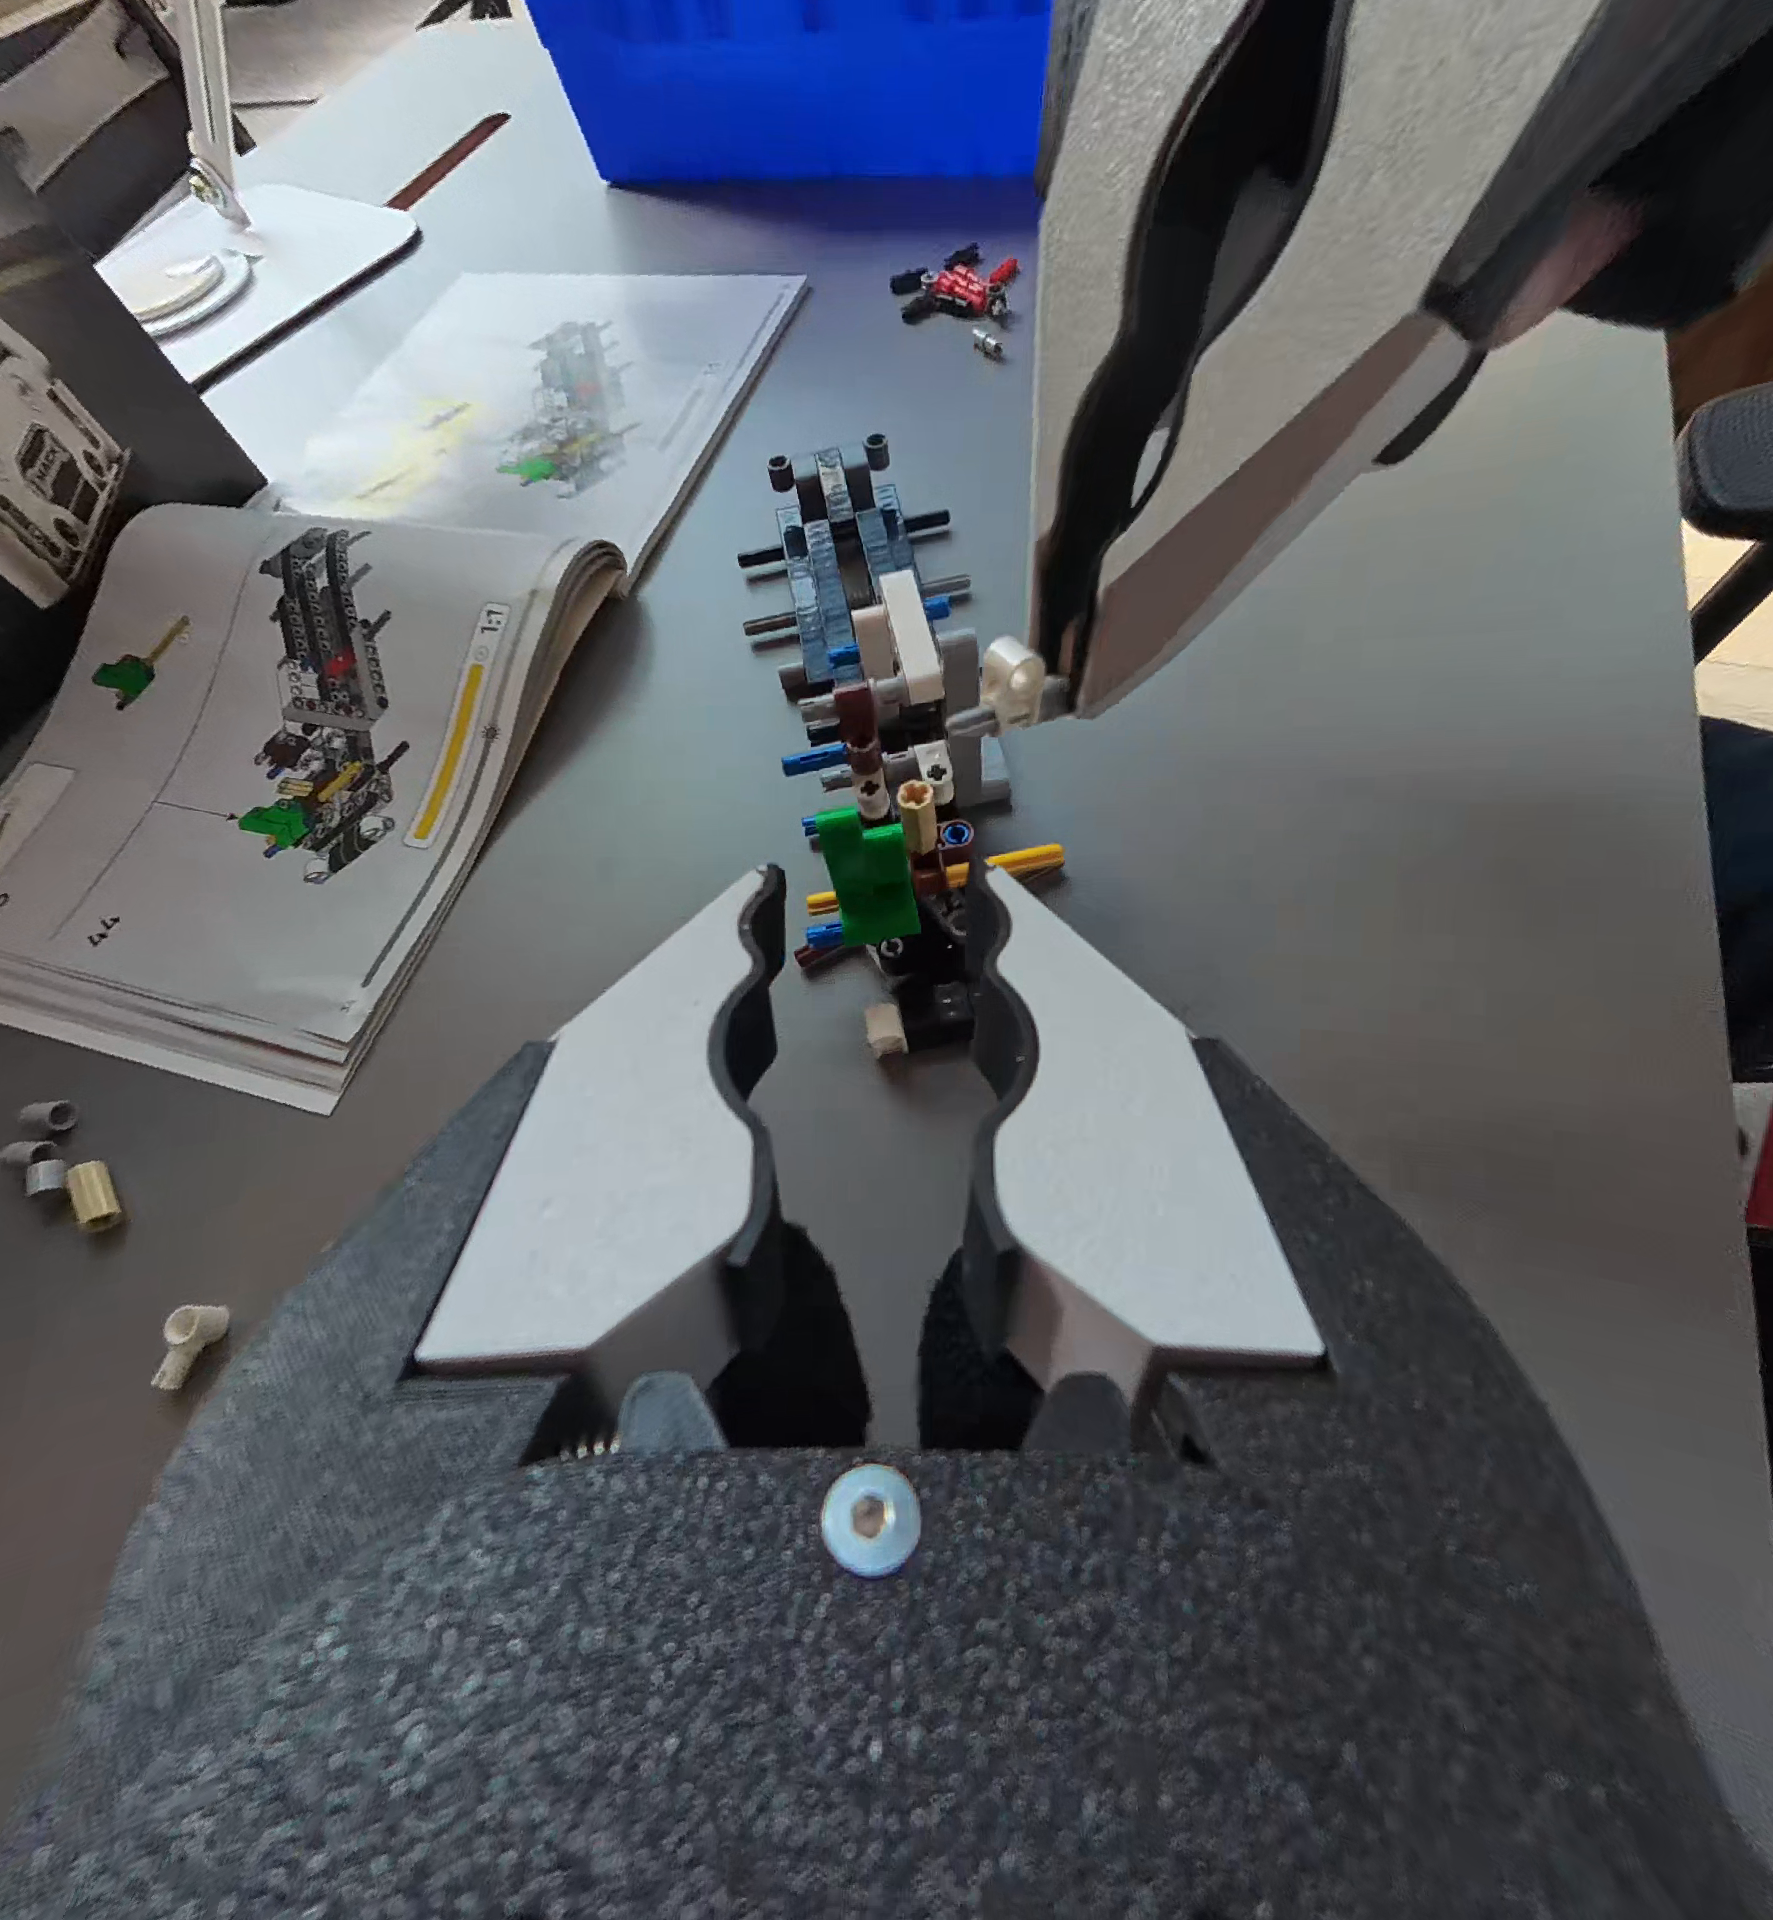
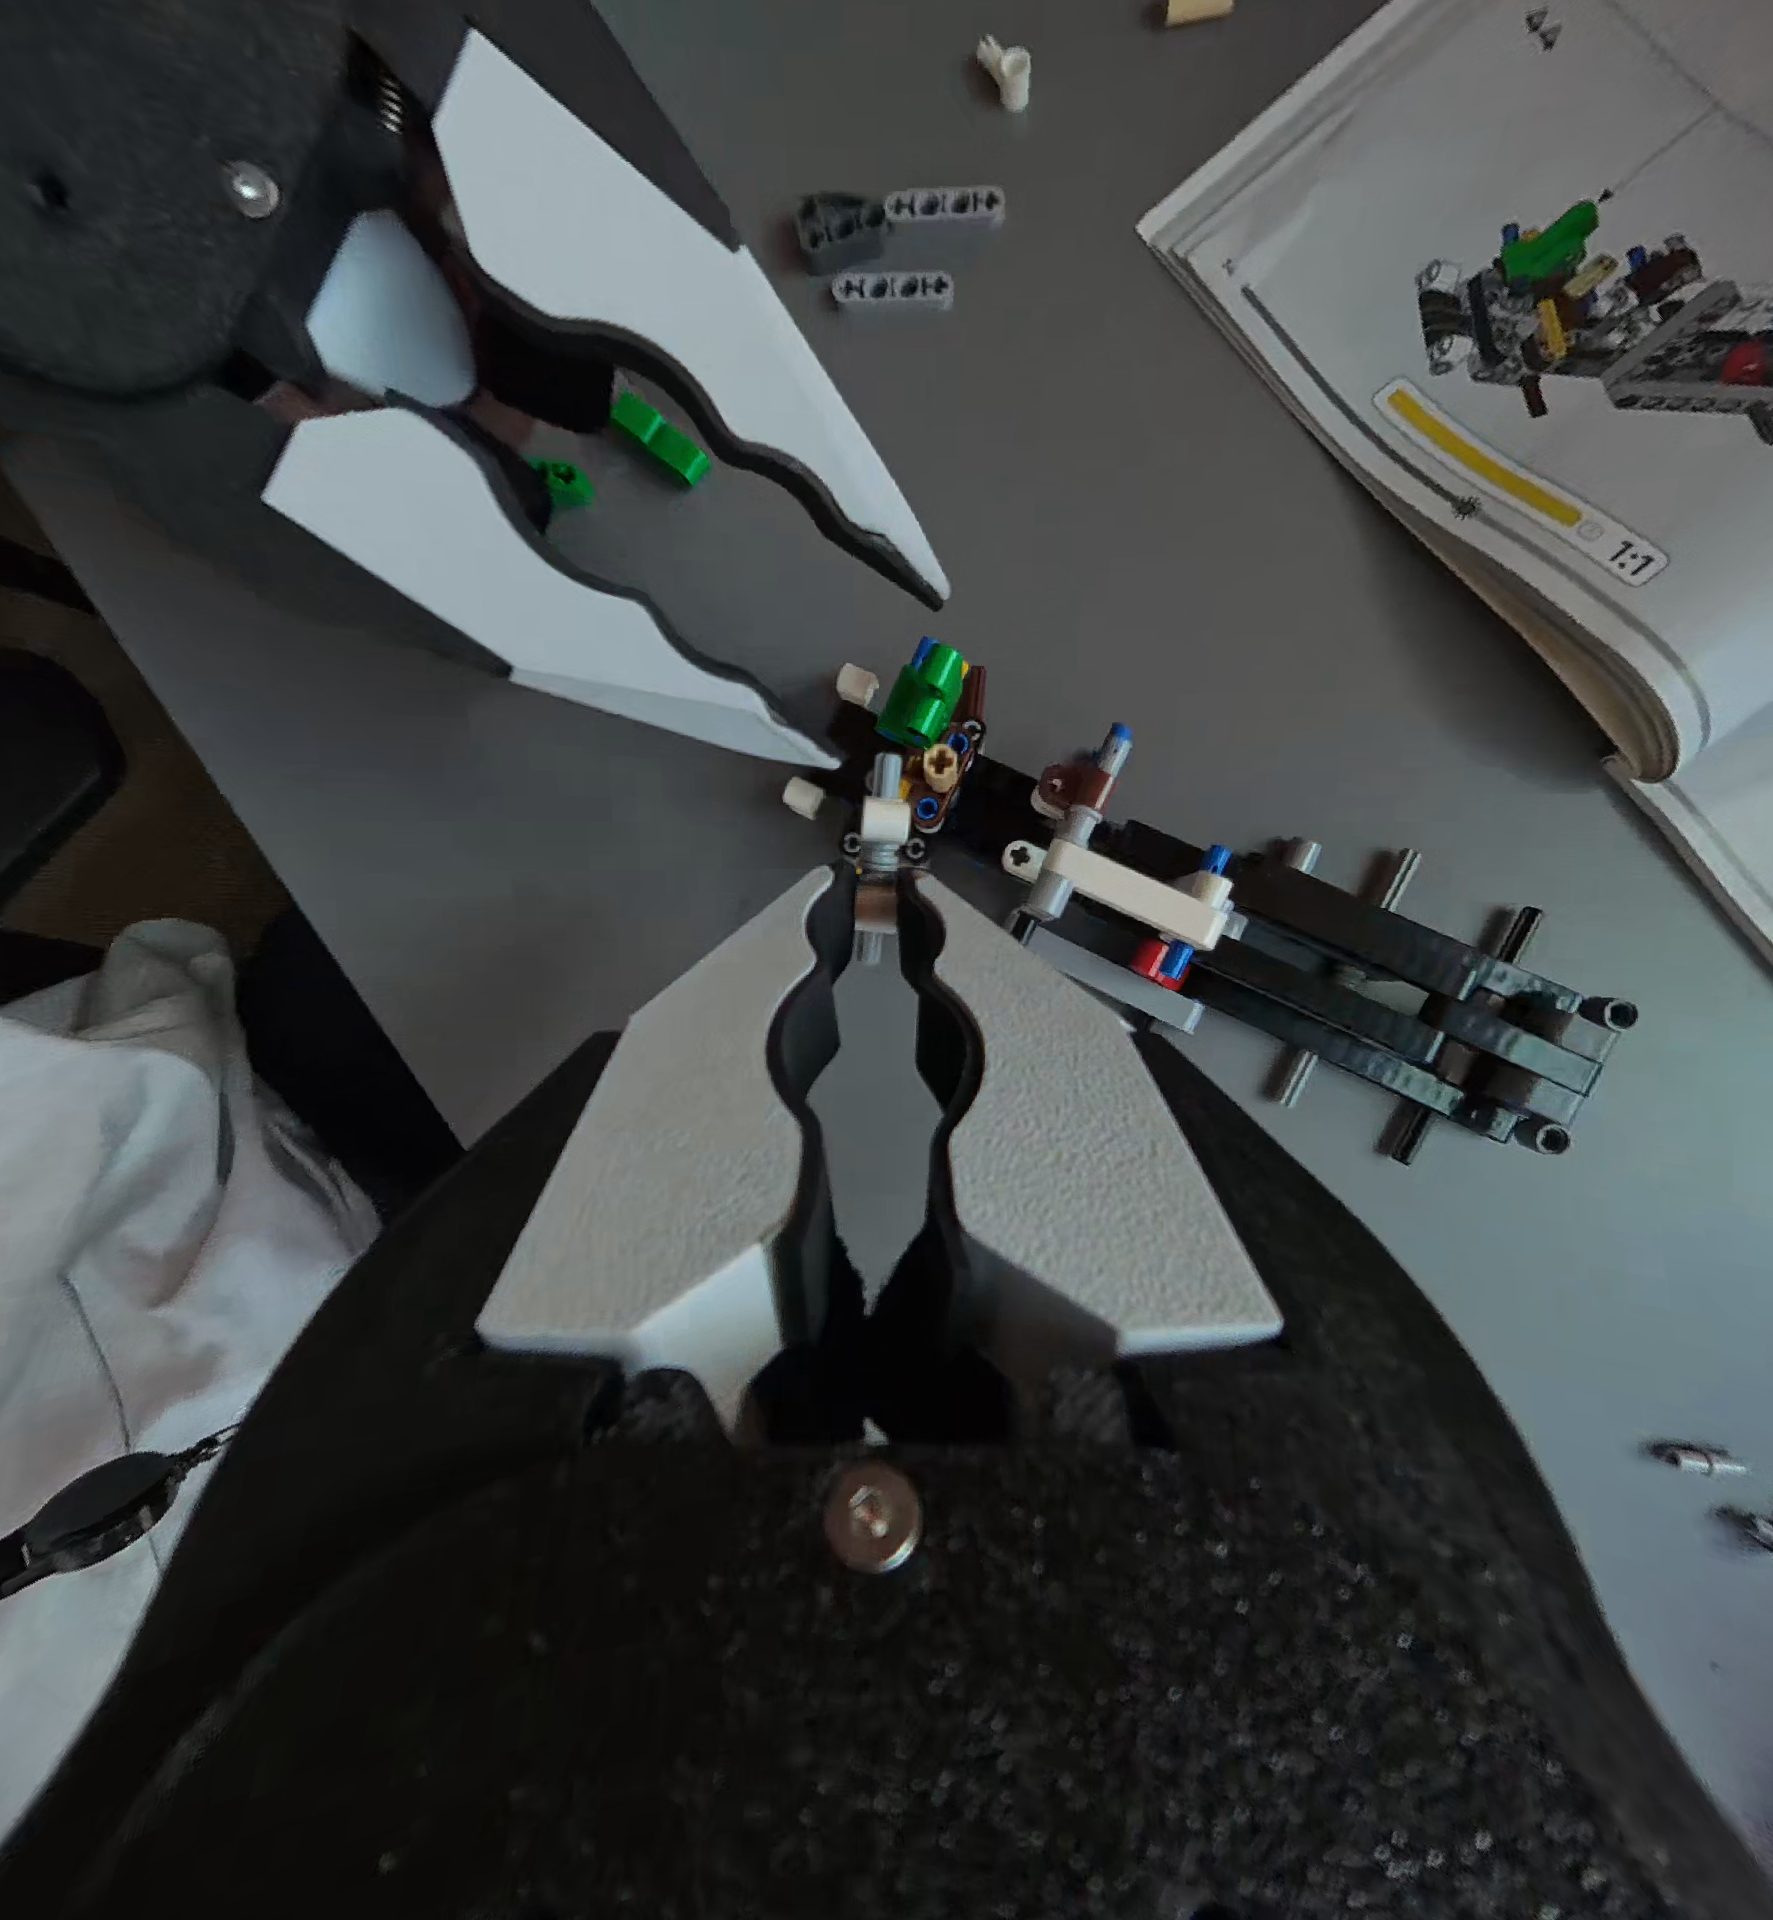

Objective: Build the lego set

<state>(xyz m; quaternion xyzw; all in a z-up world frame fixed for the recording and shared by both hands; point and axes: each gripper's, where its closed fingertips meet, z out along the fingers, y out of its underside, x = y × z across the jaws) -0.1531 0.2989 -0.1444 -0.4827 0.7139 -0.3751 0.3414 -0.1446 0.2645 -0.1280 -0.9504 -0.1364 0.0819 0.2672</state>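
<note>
My right gripper (image 2: pixel 874 902) pinches a grey axle (image 2: pixel 871 940) on the model (image 1: pixel 877 727); left gripper (image 1: pixel 877 904) open around its green end. Blue bin's (image 1: pixel 799 94) contents hidden.

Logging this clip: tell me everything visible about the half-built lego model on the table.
The lego model is a long, narrow plastic chassis of dark beams lying flat on the grey table, with axles sticking out sideways, white and grey parts mid-length, and a green piece near one end. The right tongs are shut on a grey axle at its side; the left tongs straddle the green end, open.
</note>
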